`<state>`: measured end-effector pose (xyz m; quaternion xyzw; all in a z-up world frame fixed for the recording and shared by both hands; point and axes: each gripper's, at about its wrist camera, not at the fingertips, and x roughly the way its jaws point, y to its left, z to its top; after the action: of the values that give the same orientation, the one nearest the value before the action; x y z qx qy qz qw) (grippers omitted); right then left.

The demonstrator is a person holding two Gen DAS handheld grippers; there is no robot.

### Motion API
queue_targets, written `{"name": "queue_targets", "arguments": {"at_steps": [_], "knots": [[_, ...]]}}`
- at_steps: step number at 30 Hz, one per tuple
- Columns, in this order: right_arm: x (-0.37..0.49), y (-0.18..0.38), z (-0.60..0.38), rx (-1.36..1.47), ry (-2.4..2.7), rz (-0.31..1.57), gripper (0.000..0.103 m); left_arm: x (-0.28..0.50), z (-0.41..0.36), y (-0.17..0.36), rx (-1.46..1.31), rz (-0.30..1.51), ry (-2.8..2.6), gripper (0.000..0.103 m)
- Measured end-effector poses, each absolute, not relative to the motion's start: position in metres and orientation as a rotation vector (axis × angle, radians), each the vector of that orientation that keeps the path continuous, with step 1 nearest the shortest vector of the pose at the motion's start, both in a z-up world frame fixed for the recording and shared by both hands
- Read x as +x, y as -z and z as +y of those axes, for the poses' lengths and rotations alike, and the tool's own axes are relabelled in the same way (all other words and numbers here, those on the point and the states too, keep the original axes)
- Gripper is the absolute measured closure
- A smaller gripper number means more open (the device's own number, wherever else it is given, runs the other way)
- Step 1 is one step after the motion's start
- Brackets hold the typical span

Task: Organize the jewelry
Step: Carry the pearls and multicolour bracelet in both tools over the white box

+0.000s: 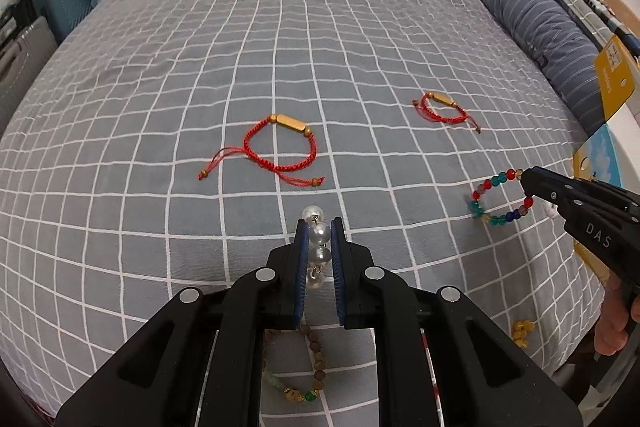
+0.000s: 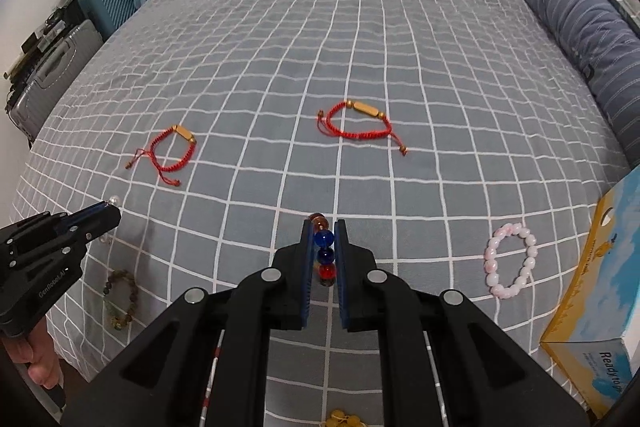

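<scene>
My left gripper (image 1: pixel 319 227) is shut on a white pearl bracelet (image 1: pixel 318 251) and holds it above the grey checked bedspread (image 1: pixel 160 87). My right gripper (image 2: pixel 324 227) is shut on a bracelet of coloured glass beads (image 2: pixel 324 251); the left wrist view shows that bracelet (image 1: pixel 498 199) hanging as a loop from the right gripper (image 1: pixel 526 183). Two red cord bracelets with gold bars lie on the bed, one to the left (image 1: pixel 280 147) (image 2: pixel 172 155) and one to the right (image 1: pixel 444 109) (image 2: pixel 360 123). A pink bead bracelet (image 2: pixel 510 259) lies at the right.
A brown wooden bead bracelet (image 1: pixel 308 367) (image 2: pixel 120 299) lies near the front edge. Yellow beads (image 1: pixel 522 331) (image 2: pixel 340 419) lie near the front. A blue and yellow tissue box (image 2: pixel 600 287) stands at the right. A striped pillow (image 2: pixel 592 27) lies at far right. Suitcases (image 2: pixel 60 67) stand at left.
</scene>
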<state>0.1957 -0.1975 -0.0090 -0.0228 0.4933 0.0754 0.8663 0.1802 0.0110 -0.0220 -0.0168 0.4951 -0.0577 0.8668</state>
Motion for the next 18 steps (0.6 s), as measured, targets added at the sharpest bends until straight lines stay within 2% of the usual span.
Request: {"name": "queue_targets", "arguments": {"at_steps": [18], "knots": [[0.171, -0.043, -0.239, -0.013, -0.110, 0.925, 0.094, 0.177, -0.043, -0.030, 0.028, 0.957, 0.167, 0.092]]}}
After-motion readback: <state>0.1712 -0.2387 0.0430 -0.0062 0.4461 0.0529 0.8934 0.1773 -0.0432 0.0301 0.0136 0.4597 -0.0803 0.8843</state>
